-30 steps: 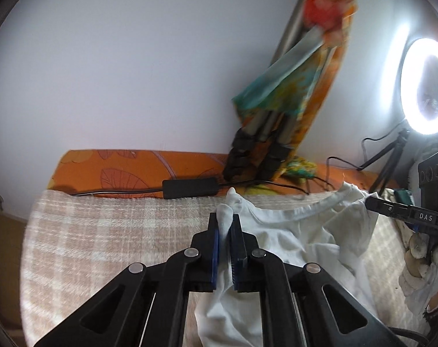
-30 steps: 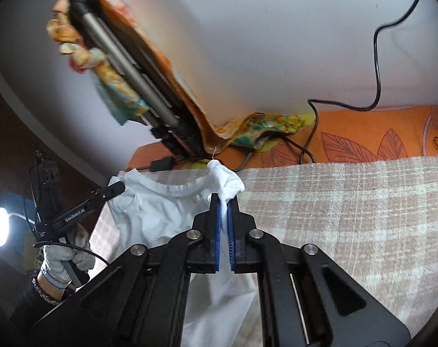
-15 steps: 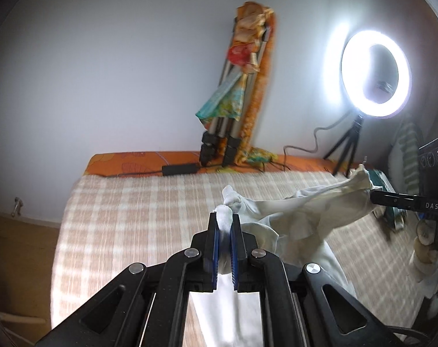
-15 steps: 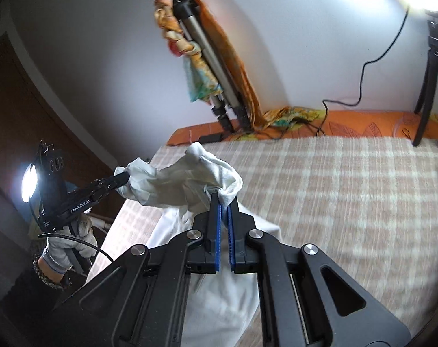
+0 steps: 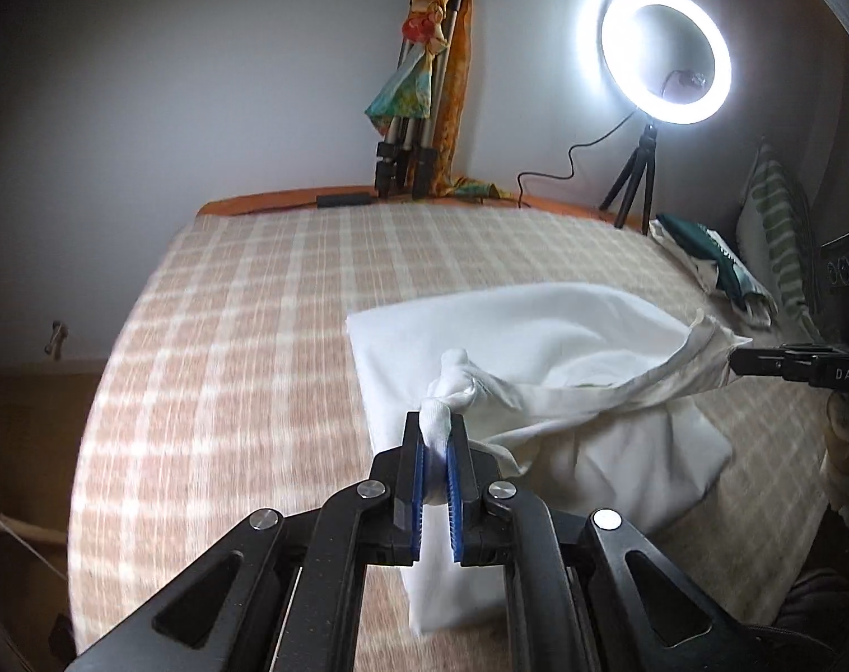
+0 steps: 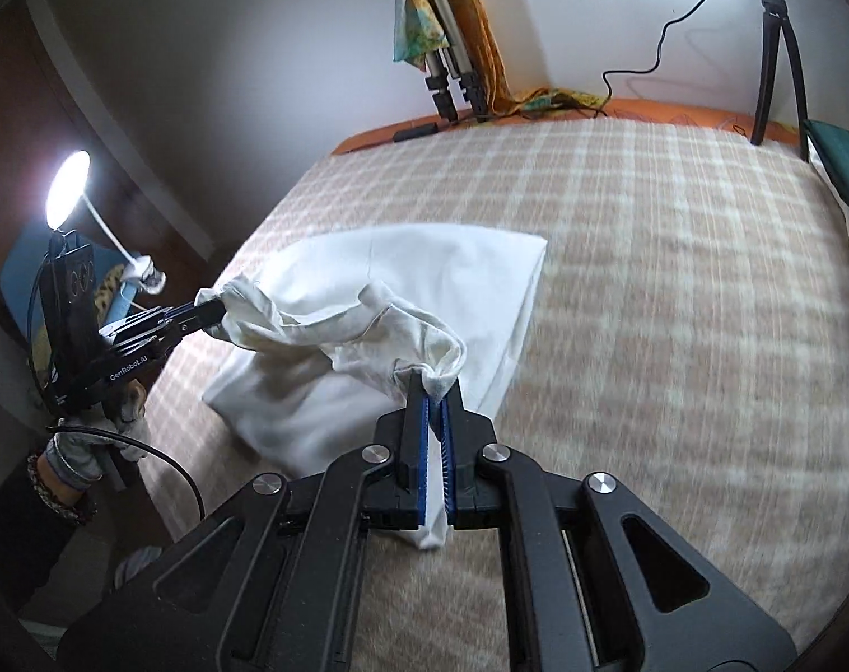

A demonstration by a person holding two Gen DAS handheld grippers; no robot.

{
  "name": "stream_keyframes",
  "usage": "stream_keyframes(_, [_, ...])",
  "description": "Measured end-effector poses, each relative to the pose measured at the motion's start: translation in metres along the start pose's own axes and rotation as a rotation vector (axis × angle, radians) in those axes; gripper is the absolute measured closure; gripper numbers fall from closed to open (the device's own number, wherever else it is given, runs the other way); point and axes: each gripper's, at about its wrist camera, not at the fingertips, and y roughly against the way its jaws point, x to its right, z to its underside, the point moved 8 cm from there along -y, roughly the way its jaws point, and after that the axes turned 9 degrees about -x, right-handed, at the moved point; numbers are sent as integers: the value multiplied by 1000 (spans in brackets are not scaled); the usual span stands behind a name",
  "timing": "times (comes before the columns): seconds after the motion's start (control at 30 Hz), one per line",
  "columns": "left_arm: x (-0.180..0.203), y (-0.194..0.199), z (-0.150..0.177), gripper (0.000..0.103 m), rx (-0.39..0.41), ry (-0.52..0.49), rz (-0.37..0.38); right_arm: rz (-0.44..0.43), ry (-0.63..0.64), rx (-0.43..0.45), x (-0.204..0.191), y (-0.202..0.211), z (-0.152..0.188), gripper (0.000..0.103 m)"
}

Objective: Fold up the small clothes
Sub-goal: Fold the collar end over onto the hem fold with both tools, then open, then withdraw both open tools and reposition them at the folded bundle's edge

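A small white shirt [image 5: 542, 336] lies doubled over on the checked blanket [image 5: 245, 336], its upper edge lifted and stretched between both grippers. My left gripper [image 5: 437, 437] is shut on a bunched corner of the white shirt [image 6: 424, 274]. My right gripper [image 6: 434, 400] is shut on the opposite corner. In the left wrist view the right gripper [image 5: 741, 361] pinches the cloth at the right edge. In the right wrist view the left gripper [image 6: 214, 311] grips it at the left, held by a gloved hand [image 6: 97, 437]. Part of the shirt's lower layer is hidden under the lifted fold.
A lit ring light [image 5: 665, 56] on a small tripod stands at the bed's far right. A folded tripod draped in patterned cloth [image 5: 424, 73] leans on the wall, with a black cable [image 5: 542, 176] nearby. A green-and-white cloth pile [image 5: 710, 263] lies at the right edge. The blanket's left edge [image 5: 105, 392] drops off.
Both grippers have pulled back from the wall toward the near side, carrying the shirt's top edge over its lower part, which now lies folded on the blanket.
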Motion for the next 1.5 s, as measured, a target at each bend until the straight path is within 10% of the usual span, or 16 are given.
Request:
stream_keyframes(0.4, [-10, 41, 52, 73, 1, -38, -24, 40, 119, -42, -17, 23, 58, 96])
stream_keyframes(0.53, [-29, 47, 54, 63, -16, 138, 84, -13, -21, -19, -1, 29, 58, 52])
stream_keyframes(0.83, [-55, 18, 48, 57, -88, 530, 245, -100, -333, -76, 33, -5, 58, 52])
stream_keyframes(1.1, [-25, -3, 65, 66, -214, 325, 132, -142, -327, -123, 22, -18, 64, 52])
stream_keyframes(1.4, [-30, -1, 64, 72, -211, 528, 316, -240, -417, -117, 22, -30, 63, 53])
stream_keyframes(1.5, [-24, -1, 61, 96, -203, 485, 279, -230, -395, -130, 17, -33, 63, 87])
